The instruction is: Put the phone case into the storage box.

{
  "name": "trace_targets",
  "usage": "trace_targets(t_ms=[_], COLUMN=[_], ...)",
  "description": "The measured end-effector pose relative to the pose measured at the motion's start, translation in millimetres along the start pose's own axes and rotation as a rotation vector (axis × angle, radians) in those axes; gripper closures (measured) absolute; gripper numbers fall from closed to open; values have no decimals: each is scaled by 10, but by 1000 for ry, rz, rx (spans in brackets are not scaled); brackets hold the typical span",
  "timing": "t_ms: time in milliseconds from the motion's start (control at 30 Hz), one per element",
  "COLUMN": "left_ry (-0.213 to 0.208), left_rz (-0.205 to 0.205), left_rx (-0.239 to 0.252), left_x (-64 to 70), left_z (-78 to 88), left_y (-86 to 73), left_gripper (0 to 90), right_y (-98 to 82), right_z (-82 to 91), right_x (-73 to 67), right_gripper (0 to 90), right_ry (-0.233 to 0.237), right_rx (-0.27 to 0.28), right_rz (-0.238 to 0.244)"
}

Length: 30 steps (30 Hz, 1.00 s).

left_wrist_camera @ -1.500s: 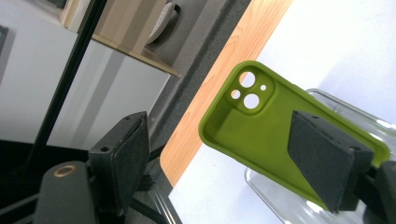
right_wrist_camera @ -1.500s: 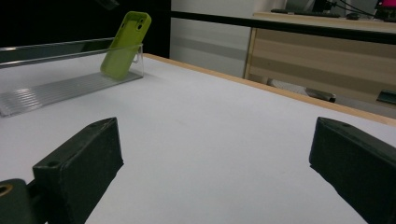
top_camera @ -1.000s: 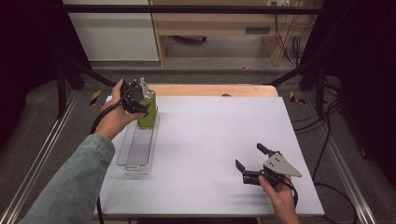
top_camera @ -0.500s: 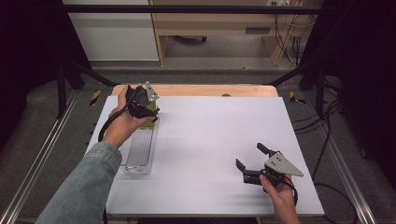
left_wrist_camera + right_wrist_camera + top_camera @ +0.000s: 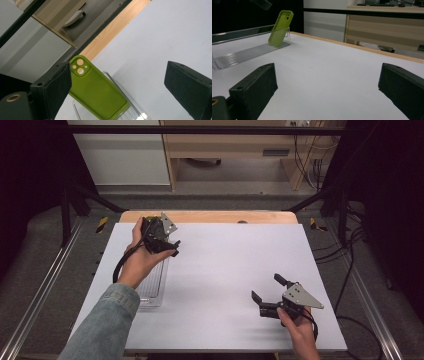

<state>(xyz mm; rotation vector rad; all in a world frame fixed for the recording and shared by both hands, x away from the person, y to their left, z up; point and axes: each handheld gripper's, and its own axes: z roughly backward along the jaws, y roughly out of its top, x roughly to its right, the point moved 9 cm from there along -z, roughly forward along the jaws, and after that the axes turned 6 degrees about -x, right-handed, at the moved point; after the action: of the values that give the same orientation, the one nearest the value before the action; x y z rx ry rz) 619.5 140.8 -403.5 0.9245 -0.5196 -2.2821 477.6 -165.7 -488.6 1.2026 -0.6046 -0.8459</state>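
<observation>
A green phone case (image 5: 97, 97) stands tilted at the far end of a clear ribbed rack (image 5: 152, 287), camera holes up. It is also seen from the right gripper view (image 5: 279, 27), leaning on the rack (image 5: 247, 56). My left gripper (image 5: 172, 247) hovers over that end of the rack. Its jaws have just been opening and stand wide, with the case beyond them, close by the left jaw and not pressed (image 5: 118, 70). My right gripper (image 5: 266, 287) rests low at the near right of the table, open, nothing between its jaws (image 5: 325, 75).
The white tabletop (image 5: 225, 255) has a wooden strip (image 5: 210, 216) along its far edge. Metal rails (image 5: 40, 290) run along both sides of the table. A wooden cabinet (image 5: 225, 150) stands behind. A black cable (image 5: 120, 265) hangs from the left gripper.
The left hand has shifted its gripper to the right and slightly nearer, off the green case, which now sits behind the gripper in the high view. The right gripper has stayed put.
</observation>
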Motion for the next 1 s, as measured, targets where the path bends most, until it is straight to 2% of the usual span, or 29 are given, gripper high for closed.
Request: trace_targets(t_ms=[400,467,567,800,1000], left_ry=[-40,-41,-50,-63,-63], left_rz=[-2,7,42,61,35], left_rx=[26,38,60,85,101], left_x=[284,312,363,485,608], left_z=[50,59,85,147,210], left_y=[-25,-27,-32,-78,-86], left_gripper=[62,62,62,62,61], right_y=[-6,-8,-8,-17,-19], right_z=[-16,-15,-15,-17,-17], right_x=[-20,-17,-16,-12,-4], right_gripper=[23,22,22,22,22], right_ry=[0,0,1,-1,-3], right_rx=[-7,-8,-8,-14,-14], right_rz=[2,2,-1,-11,-14])
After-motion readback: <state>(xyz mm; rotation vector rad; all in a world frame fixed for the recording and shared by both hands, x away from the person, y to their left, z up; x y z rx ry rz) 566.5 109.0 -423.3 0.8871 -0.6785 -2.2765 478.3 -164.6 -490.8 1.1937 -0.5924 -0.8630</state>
